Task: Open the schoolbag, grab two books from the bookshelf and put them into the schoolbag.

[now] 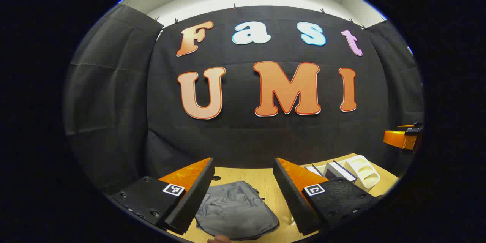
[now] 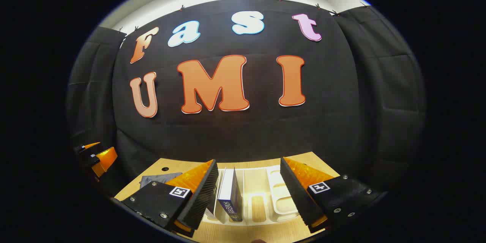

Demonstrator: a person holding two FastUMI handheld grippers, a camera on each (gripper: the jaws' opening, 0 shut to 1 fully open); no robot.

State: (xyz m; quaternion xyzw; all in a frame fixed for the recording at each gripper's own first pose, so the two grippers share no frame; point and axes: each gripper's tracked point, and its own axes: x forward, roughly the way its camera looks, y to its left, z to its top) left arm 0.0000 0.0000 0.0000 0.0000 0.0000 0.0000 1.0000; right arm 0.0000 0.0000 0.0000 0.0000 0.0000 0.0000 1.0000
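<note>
No readable text beyond wall letters

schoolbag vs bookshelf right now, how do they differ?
The schoolbag is soft grey fabric, lying flat and crumpled; the bookshelf is a rigid cream rack with dividers. The schoolbag looks closed and holds nothing visible; the bookshelf holds upright books. The schoolbag lies ahead of the left hand-held gripper, the bookshelf ahead of the right hand-held gripper. Both rest on the wooden table, untouched.
</note>
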